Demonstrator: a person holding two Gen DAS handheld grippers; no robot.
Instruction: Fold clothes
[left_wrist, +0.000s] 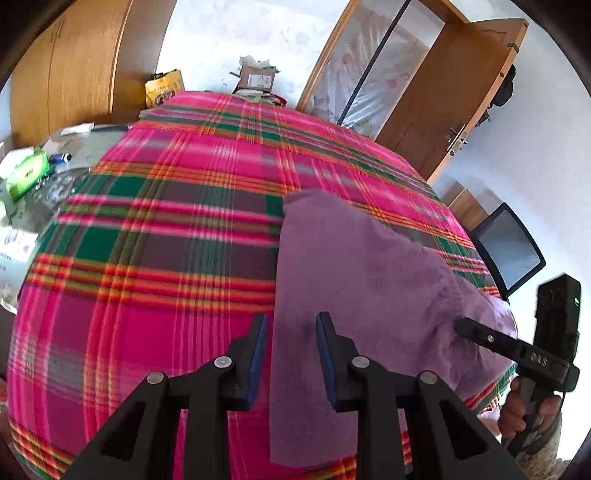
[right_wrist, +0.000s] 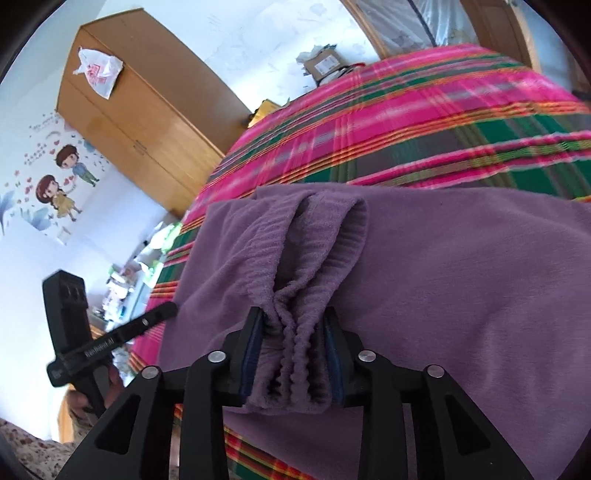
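Two grippers are over the bed (left_wrist: 155, 229), which is covered by a pink, green and orange plaid blanket (left_wrist: 184, 177), and a purple garment (left_wrist: 354, 266) lies on the right side of it as your left wrist camera sees it. Your left gripper (left_wrist: 291, 354) stands partly open, its blue pads (left_wrist: 258, 354) apart; the left edge of the garment runs down between them, but neither pad presses on the cloth, so it holds nothing. Your right gripper (right_wrist: 293, 354) has the bunched ribbed waistband (right_wrist: 295, 295) of the garment gathered between its fingers; the folds fill the gap and touch both pads, though whether they are truly squeezed is hard to tell. From your left camera, that right gripper (left_wrist: 460, 326) reaches the garment's right end with your hand (left_wrist: 517, 410) around its handle. From your right camera, the left gripper (right_wrist: 171, 308) shows at the left edge, beside the bed. A wooden wardrobe (right_wrist: 147, 110) stands behind the bed, a white plastic bag (right_wrist: 98, 72) on its top, and a cardboard box (left_wrist: 256, 79) sits past the far end
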